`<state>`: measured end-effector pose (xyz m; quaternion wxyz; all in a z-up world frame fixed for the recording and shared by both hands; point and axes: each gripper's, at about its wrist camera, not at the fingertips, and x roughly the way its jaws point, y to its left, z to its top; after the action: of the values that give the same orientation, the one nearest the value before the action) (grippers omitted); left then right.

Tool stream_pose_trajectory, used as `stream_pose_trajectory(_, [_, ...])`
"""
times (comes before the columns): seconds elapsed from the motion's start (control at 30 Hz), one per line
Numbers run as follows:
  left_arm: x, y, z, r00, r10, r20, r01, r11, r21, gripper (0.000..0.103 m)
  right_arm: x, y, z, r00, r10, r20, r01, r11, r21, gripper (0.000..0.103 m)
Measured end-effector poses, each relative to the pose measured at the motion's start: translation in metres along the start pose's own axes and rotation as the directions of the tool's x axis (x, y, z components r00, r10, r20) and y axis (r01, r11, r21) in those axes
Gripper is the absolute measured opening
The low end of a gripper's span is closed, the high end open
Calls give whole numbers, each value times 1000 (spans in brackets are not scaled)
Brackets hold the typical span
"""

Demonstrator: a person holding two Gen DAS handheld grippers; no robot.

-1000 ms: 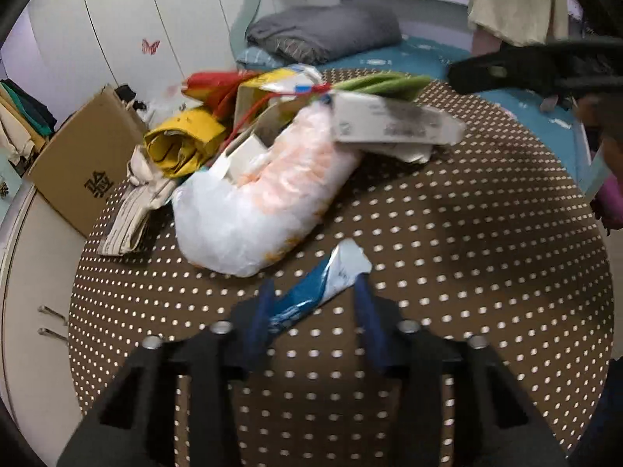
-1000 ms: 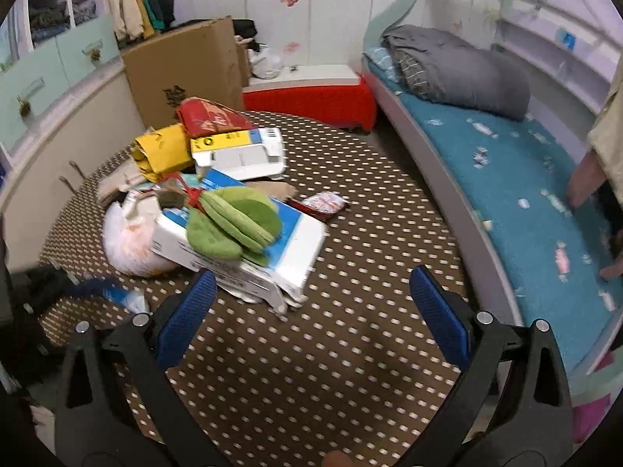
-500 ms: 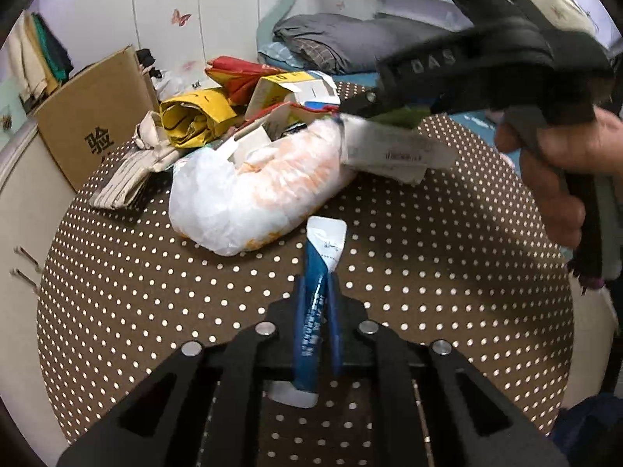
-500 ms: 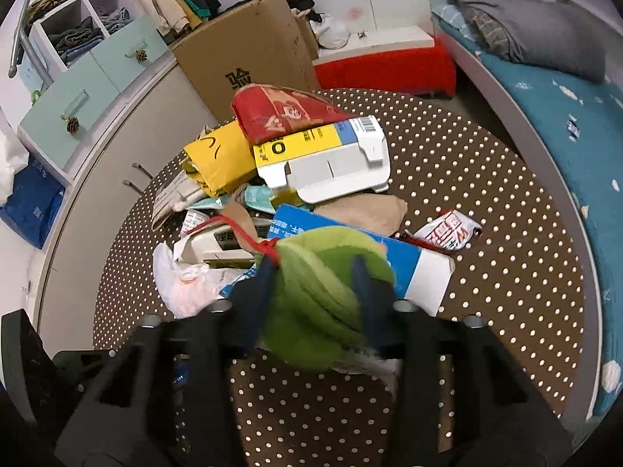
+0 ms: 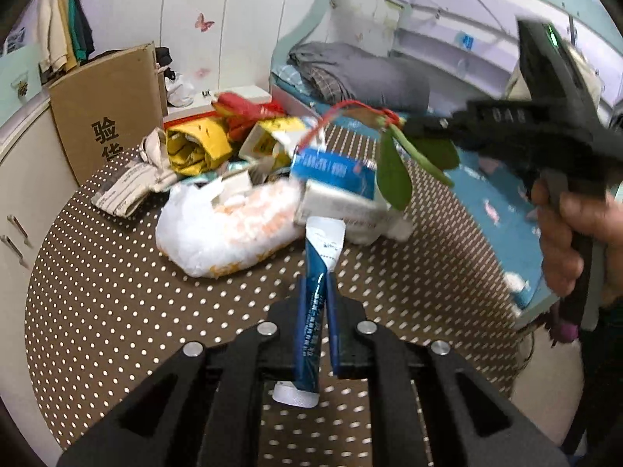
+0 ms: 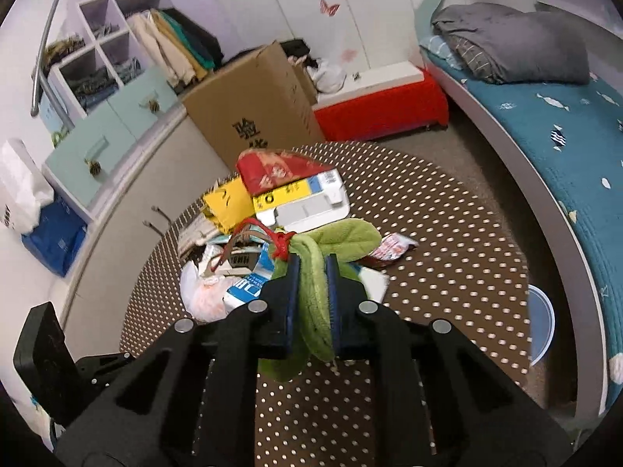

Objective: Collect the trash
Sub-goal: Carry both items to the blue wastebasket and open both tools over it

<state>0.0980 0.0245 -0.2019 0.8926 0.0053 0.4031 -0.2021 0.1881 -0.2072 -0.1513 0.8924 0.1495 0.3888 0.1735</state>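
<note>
Since the frame half a second before, both grippers had risen from the heap; the green felt leaves (image 6: 311, 292), earlier lying on the blue-and-white carton (image 5: 335, 171), now hung in the air, and the blue sachet (image 5: 315, 299) had been lifted clear of the table (image 5: 117, 303). The left gripper (image 5: 316, 311) was pressed together on the sachet, a flat, glossy foil strip with a white crimped end pointing up towards the pile and its other white end showing below the blue pads; the right gripper (image 6: 311, 295) was pinching the green felt leaves, soft, fuzzy and tongue-shaped, bound at the top by a red cord (image 6: 282, 245) that trailed in a loop back to the heap. In the left wrist view the right gripper (image 5: 412, 132) appeared as a dark blurred bar reaching in from the right, the leaves (image 5: 393, 171) dangling below its tip above the carton; the person's right hand (image 5: 572, 241) gripped its handle. The table was round, covered in a brown cloth with regular white dots; on it sat a crinkled white plastic bag (image 5: 229, 233) with an orange tint, bulging and rounded; behind it lay a crumpled yellow paper bag (image 5: 194, 148), a flattened yellow-and-white box (image 6: 300, 202), a shiny red packet (image 6: 272, 171) and folded striped paper (image 5: 124, 186). A small red-and-white wrapper (image 6: 393, 247) lay apart on the cloth; a corrugated cardboard box (image 6: 249, 116) stood on the floor beyond the table.
</note>
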Motion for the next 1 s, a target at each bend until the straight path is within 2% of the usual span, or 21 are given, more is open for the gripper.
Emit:
stream_pose_trajectory(0.17, [-13, -12, 23, 998, -3, 64, 5, 1000, -26, 9, -31, -19, 5, 998, -6, 68, 4, 1000, 23, 14])
stream_pose_trajectory(0.33, [-20, -44, 54, 992, -20, 122, 22, 1000, -16, 9, -59, -42, 12, 991, -21, 133, 15, 999, 51, 14])
stream_pose_trajectory(0.5, [3, -80, 92, 987, -80, 141, 80, 997, 8, 9, -87, -81, 17, 979, -68, 190, 48, 993, 108, 14])
stream_pose_trajectory(0.7, [49, -142, 127, 978, -183, 104, 178, 983, 49, 9, -109, -155, 11, 960, -178, 215, 122, 961, 248, 14])
stream_pose_trajectory(0.83, [88, -182, 140, 971, -236, 45, 233, 971, 60, 9, -106, -213, -5, 952, -254, 172, 180, 915, 361, 14])
stream_pose_trajectory(1.0, [153, -234, 145, 961, -268, -72, 273, 959, 75, 9, -93, -272, -24, 945, -311, 104, 229, 852, 470, 14])
